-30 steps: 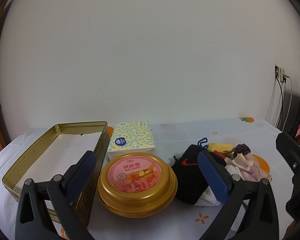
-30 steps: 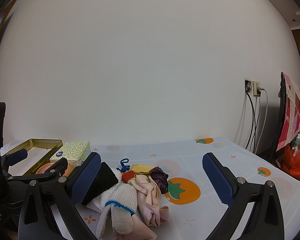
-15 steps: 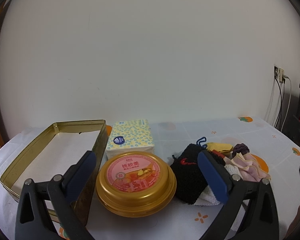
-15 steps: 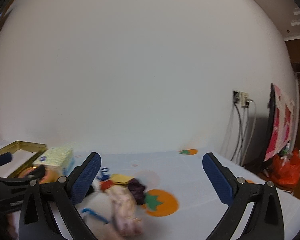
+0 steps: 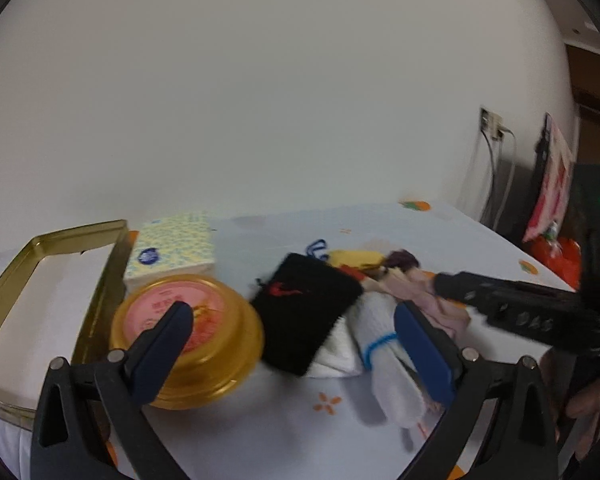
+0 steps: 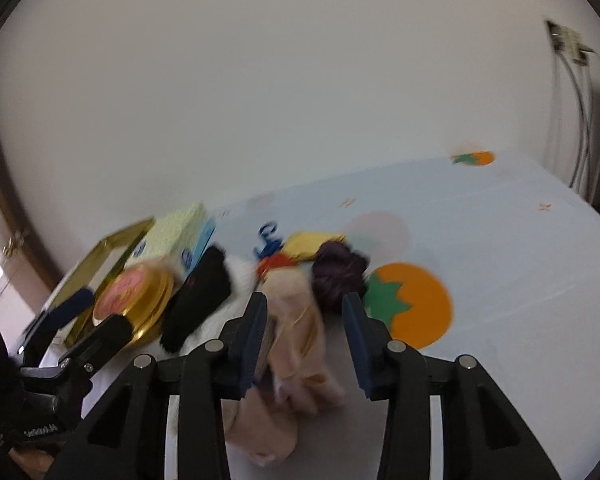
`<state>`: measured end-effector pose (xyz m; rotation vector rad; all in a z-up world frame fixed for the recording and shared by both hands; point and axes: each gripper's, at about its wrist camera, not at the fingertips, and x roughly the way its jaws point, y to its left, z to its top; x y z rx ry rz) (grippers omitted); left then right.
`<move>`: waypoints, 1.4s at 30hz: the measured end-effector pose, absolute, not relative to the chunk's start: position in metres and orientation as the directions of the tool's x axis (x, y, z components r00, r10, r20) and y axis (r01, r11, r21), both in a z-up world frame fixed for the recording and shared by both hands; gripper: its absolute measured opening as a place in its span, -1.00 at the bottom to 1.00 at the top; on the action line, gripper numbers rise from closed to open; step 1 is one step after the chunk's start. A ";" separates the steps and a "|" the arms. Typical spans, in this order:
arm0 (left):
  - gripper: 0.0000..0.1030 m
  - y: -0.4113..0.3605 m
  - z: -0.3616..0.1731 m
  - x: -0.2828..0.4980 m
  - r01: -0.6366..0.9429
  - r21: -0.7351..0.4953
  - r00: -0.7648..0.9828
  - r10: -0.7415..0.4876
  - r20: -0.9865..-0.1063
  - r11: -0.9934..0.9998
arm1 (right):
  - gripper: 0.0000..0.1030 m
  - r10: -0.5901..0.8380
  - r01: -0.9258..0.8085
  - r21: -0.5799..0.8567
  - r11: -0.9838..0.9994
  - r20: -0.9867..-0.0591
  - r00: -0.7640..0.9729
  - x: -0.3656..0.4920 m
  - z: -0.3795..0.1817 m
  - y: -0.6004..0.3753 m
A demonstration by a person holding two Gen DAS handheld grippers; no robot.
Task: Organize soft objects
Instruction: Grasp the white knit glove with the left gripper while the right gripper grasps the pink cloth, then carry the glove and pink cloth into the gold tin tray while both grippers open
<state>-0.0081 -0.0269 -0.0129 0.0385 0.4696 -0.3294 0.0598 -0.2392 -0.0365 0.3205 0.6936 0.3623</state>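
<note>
Black fingers of the left gripper spread wide and empty in the left wrist view, hovering over the gold round tin and black fuzzy cloth; tilted lower than a second ago, with the right gripper's arm newly reaching in from the right.

Seen from the right wrist: right gripper dropped onto the pile, jaws just narrowed around the pink cloth, left pad apparently touching, gap showing at the right pad, so likely a first pick not yet secured.
</note>
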 end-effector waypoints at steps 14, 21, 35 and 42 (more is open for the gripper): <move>0.70 -0.052 -0.017 0.003 0.427 -0.110 0.730 -0.414 -0.544 0.897 | -0.90 0.395 -0.232 0.425 0.875 -0.348 0.850 0.022 -0.007 -0.267; -0.25 -0.101 -0.034 0.035 0.414 -0.094 0.639 -0.363 -0.679 0.905 | -0.89 0.323 -0.163 0.441 0.883 -0.318 0.891 0.017 -0.002 -0.285; -0.48 -0.079 -0.022 0.032 0.443 -0.242 0.654 -0.496 -0.571 0.863 | -0.89 0.302 -0.116 0.474 0.873 -0.338 0.891 0.029 -0.006 -0.287; -0.48 -0.054 0.016 -0.006 0.490 -0.181 0.757 -0.519 -0.396 0.853 | -0.90 0.261 -0.086 0.456 0.886 -0.335 0.905 0.028 -0.007 -0.287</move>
